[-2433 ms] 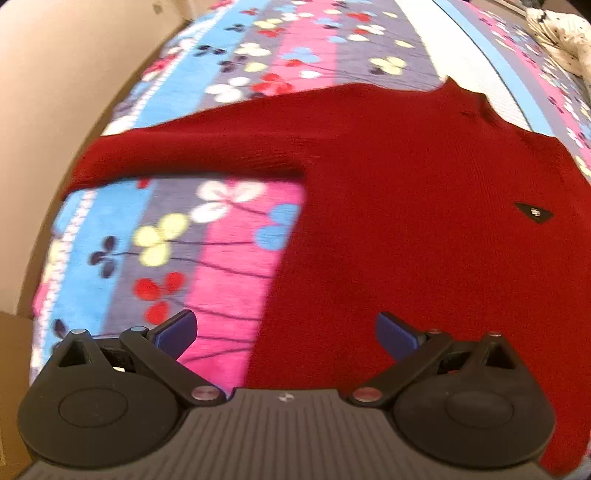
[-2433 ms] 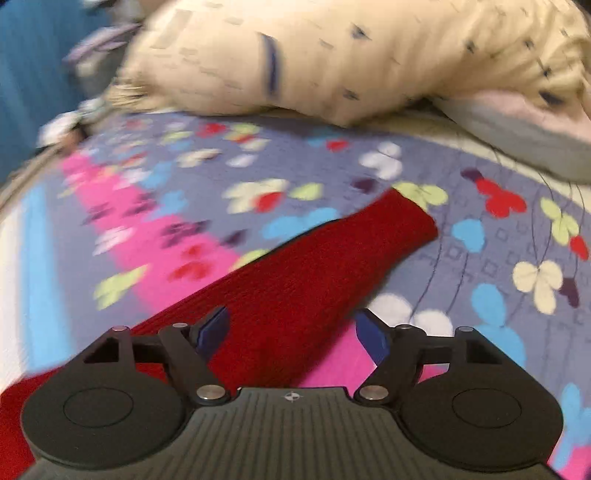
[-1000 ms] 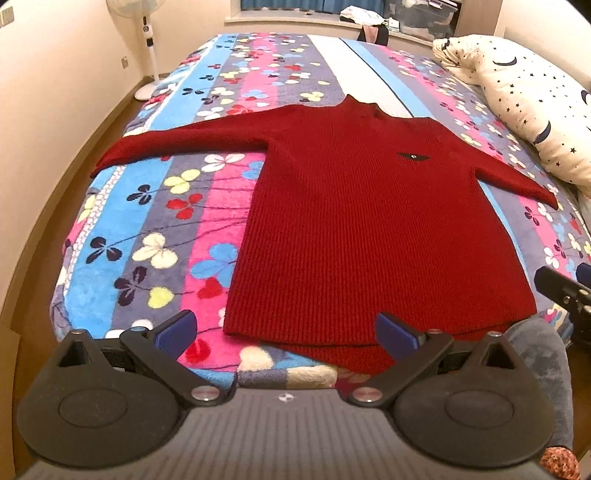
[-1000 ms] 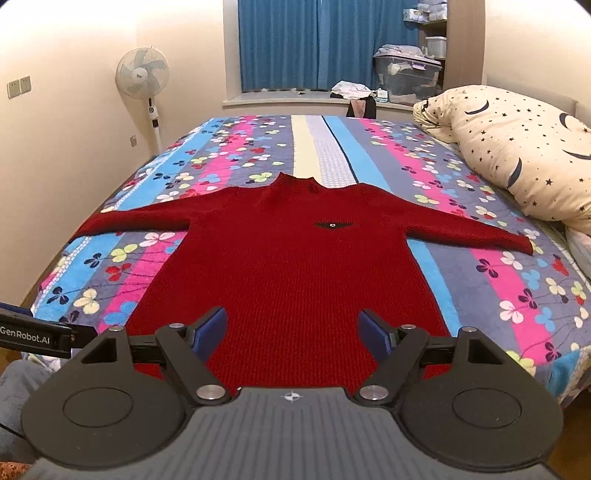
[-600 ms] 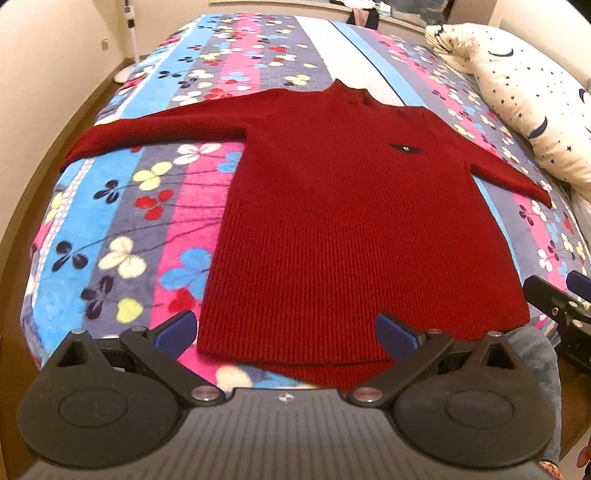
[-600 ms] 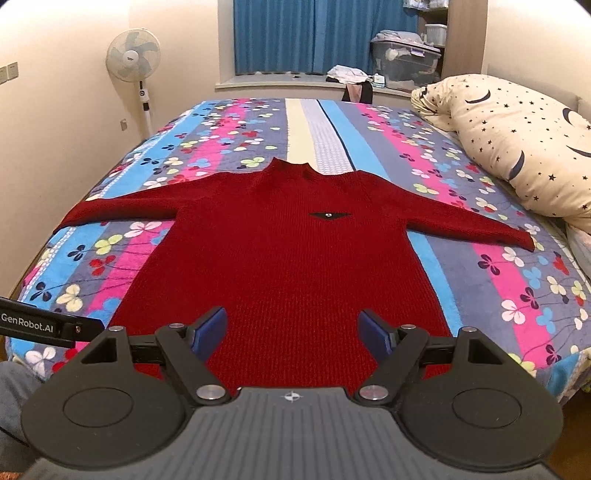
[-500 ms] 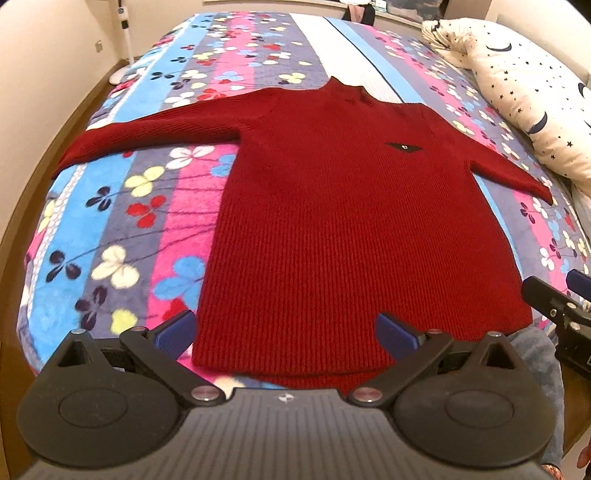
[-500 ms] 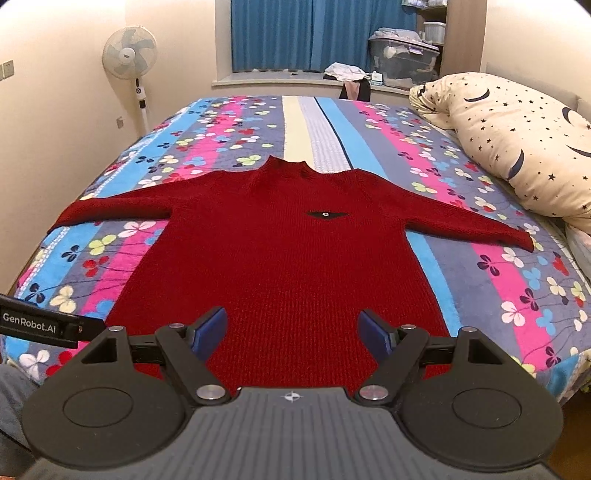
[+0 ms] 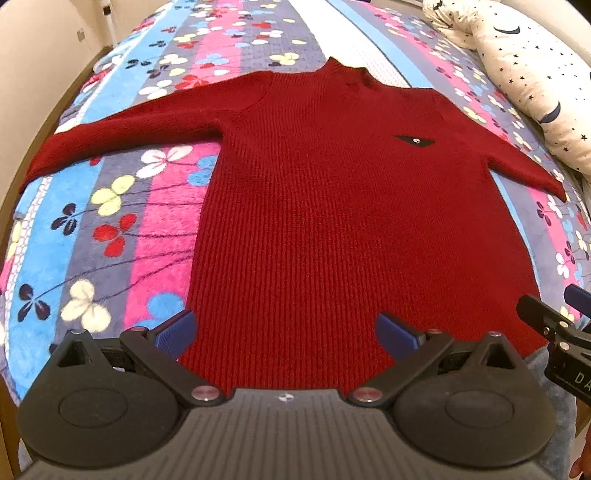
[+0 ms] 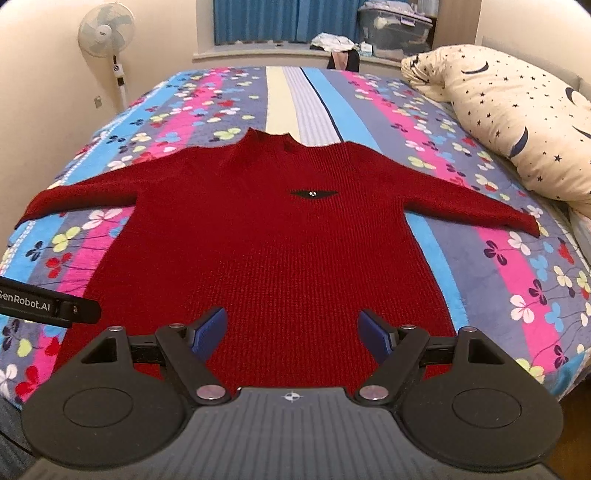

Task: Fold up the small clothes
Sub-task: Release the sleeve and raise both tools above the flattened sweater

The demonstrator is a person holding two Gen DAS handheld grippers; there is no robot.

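A dark red knit sweater [image 9: 332, 206] [image 10: 280, 240] lies flat and face up on the flowered bedspread [image 9: 122, 221] [image 10: 517, 280], both sleeves spread sideways and a small black patch [image 10: 313, 193] on the chest. My left gripper [image 9: 286, 330] hangs open above the sweater's hem, toward its left corner, with nothing between the blue pads. My right gripper [image 10: 291, 330] is also open, over the middle of the hem, and holds nothing. In each wrist view the other gripper pokes in at a side edge.
A star-patterned cream pillow [image 10: 517, 122] lies along the bed's right side. A standing fan [image 10: 107, 33] is at the far left wall, and storage boxes and clothes sit on the sill by the blue curtains [image 10: 295, 18]. The bed's near edge is just under the grippers.
Both grippers have moved forward and down toward the sweater's hem, so the garment fills more of each view. Their jaws stay open. The sweater has not shifted.
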